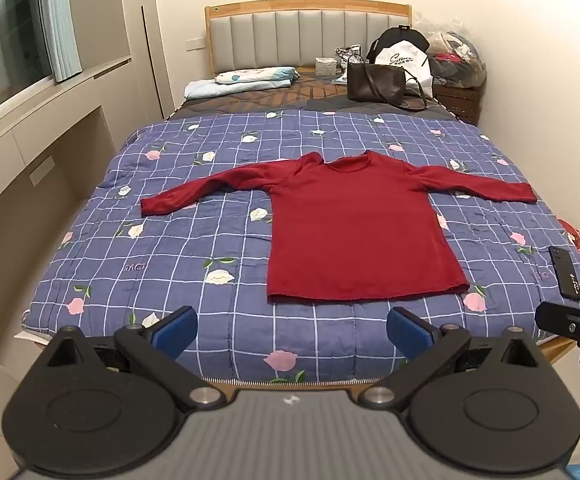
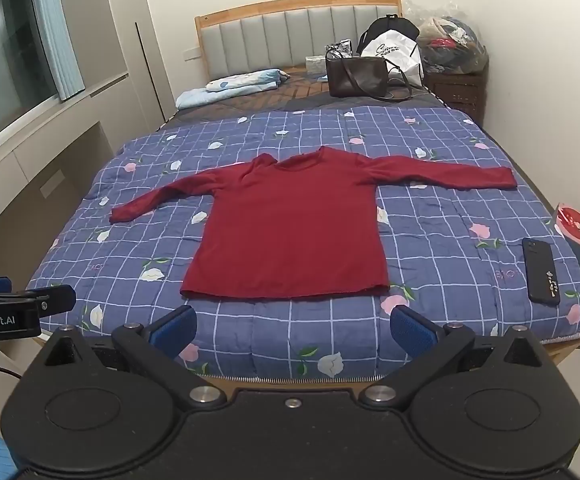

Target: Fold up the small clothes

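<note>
The shirt (image 1: 354,232) is lying flat and unfolded on the bed (image 1: 217,240); folding is judged not yet begun. Both claws, left (image 1: 292,330) and right (image 2: 293,330), are being held wide open and empty, short of the hem. A sleeve probably needs gripping next.

A dark red long-sleeved top (image 1: 350,224) lies flat and unfolded on the blue checked floral quilt (image 1: 193,240), neckline toward the headboard, hem toward the foot of the bed. Both sleeves stretch out sideways, and the fabric looks mostly smooth.
</note>
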`<state>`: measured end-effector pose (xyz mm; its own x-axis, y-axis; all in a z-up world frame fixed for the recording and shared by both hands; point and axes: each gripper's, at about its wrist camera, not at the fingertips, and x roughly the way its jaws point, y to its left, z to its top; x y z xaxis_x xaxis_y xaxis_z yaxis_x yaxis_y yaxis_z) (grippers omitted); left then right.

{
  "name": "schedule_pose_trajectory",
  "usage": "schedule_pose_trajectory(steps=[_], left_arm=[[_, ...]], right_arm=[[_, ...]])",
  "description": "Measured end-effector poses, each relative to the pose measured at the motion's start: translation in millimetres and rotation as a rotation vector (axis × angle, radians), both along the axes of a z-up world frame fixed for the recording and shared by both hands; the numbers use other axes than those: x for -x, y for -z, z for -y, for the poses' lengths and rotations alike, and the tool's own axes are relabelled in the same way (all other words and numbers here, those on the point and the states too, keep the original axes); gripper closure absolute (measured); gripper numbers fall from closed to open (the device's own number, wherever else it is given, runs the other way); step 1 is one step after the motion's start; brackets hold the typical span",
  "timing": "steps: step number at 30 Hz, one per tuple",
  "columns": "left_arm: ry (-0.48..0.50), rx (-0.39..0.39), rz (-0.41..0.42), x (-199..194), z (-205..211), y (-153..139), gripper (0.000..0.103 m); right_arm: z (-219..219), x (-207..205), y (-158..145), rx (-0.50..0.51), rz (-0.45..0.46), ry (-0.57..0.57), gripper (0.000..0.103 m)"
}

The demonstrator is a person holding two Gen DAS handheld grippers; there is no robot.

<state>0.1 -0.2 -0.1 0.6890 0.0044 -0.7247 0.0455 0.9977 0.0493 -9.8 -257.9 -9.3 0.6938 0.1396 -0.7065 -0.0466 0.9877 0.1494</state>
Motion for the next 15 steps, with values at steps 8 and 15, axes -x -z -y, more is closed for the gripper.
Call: schedule_pose_trajectory(steps=[8,15], left_arm=[[0.005,0.007,-0.004,-0.7,-0.6,0.1,0.0],[0.006,0.006,-0.014,-7.2,-1.1,4.9,0.0]], right_arm=[[-0.9,-2.4,-0.7,0.0,-0.004,-0.001,0.0],[-0.1,-3.7,7.4,0.0,-0.008,-0.003,0.0]])
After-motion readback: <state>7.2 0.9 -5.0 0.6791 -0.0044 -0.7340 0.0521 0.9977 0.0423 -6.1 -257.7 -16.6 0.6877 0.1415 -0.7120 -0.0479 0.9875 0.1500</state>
